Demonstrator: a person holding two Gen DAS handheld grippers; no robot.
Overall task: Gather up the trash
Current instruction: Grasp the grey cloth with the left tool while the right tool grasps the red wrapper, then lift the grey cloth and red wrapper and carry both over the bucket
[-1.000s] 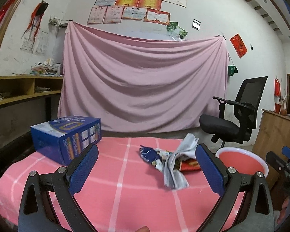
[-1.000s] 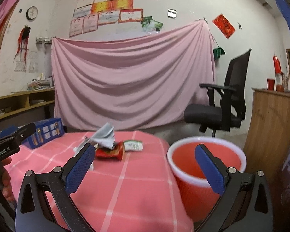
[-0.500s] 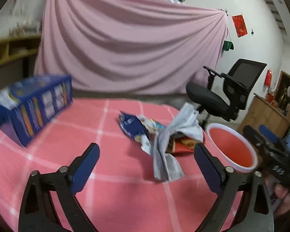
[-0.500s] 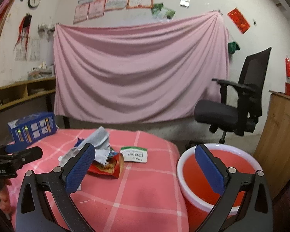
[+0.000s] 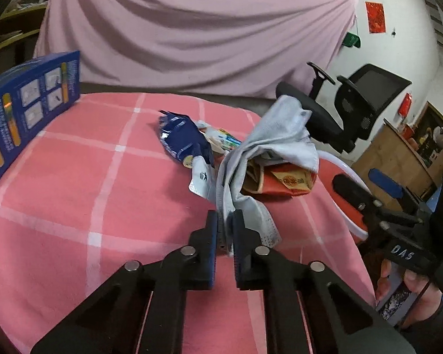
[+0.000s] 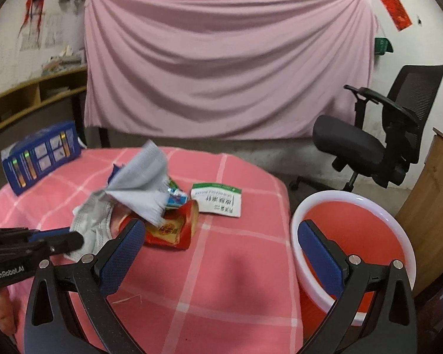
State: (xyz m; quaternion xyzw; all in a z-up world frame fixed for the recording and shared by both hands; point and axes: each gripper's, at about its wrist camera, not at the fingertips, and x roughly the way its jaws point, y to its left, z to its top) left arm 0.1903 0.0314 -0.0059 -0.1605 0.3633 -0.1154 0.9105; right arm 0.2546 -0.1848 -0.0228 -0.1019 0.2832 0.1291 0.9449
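While one blue box (image 5: 29, 109) stands at the counter's (image 5: 73, 200) left edge, the left hand-held gripper (image 5: 225, 224), angled downward, has clamped its jaws on one grey face mask (image 5: 268, 138) whose long axis runs away from it over three wrappers. The right hand-held gripper (image 6: 218, 253) hovers wide open and empty beside one red bin (image 6: 351, 236).

Counter (image 6: 227, 280) covered by a pink cloth with a white check. Blue printed box (image 6: 41, 159) stands at the far left corner. Near centre, a loose heap: grey face mask (image 5: 268, 147) draped over a red snack packet (image 6: 174, 230), a blue foil wrapper (image 5: 183, 138) beside it on the left. White green-edged sachet (image 6: 217, 202) lies flat just right of the heap.
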